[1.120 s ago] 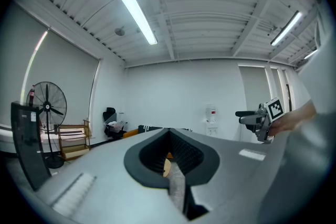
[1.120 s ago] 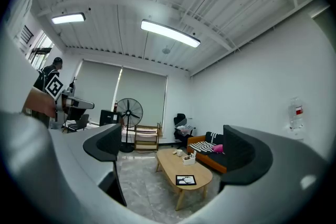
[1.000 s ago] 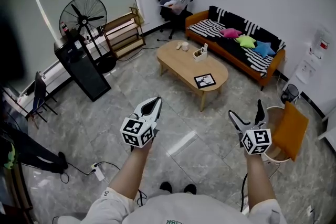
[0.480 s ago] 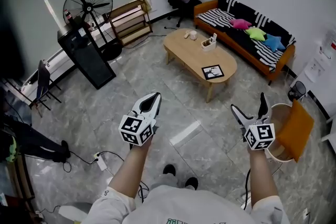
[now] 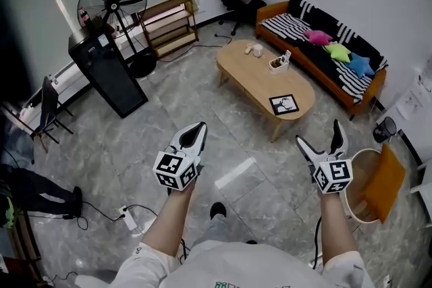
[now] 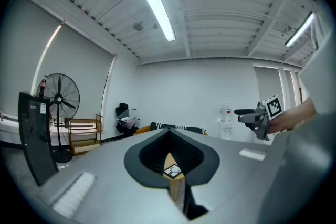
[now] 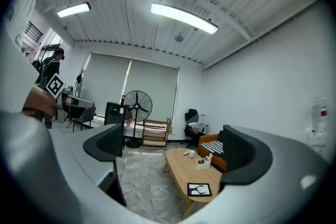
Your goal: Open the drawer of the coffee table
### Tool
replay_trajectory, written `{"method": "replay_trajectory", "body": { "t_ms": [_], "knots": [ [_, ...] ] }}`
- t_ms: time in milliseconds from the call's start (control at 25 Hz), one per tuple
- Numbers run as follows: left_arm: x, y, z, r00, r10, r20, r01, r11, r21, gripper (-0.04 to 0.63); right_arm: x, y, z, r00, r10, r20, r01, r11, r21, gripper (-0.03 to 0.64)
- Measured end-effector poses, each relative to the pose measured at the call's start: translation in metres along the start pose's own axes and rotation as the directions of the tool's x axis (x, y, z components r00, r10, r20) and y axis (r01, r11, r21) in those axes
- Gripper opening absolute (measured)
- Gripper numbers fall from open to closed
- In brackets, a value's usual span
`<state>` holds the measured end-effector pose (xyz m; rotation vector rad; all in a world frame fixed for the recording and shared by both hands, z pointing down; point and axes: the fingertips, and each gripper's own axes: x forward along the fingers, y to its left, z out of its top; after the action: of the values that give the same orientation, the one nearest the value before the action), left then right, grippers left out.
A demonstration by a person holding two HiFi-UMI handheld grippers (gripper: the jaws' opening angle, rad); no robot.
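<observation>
Head view: left gripper jaws together, right gripper jaws apart, both empty, well apart from coffee table.

- The right gripper has its jaws wide apart, with nothing between them;
- the coffee table stands well beyond them;
- a picture lies flat on it
</observation>
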<state>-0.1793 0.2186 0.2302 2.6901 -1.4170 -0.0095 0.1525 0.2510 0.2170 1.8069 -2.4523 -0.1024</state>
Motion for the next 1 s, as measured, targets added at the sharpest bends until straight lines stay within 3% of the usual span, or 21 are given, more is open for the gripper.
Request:
{"method": "replay_trajectory", "body": {
  "t_ms": [280,520,1000],
  "knots": [
    [0.052,0.108,0.011,0.999,-0.033,-0.011,0.033,0.999,0.024,-0.002,0.118,0.040,0.015,1.000,0.009,-0.004,-0.009,1.000,-0.014,0.589],
    [0.091,0.157,0.014,0.999,-0.053,-0.014,0.053,0.998,0.019,-0.002,0.179,0.053,0.009,0.999,0.023,-0.025,-0.023,1.000,-0.019,0.589],
    [0.202,0.248,0.018,0.998,-0.037,-0.043,0.040,0.997,0.072,-0.002,0.327,0.015,-0.016,0.999,0.039,-0.014,-0.039,0.999,0.008,0.589]
  ]
}}
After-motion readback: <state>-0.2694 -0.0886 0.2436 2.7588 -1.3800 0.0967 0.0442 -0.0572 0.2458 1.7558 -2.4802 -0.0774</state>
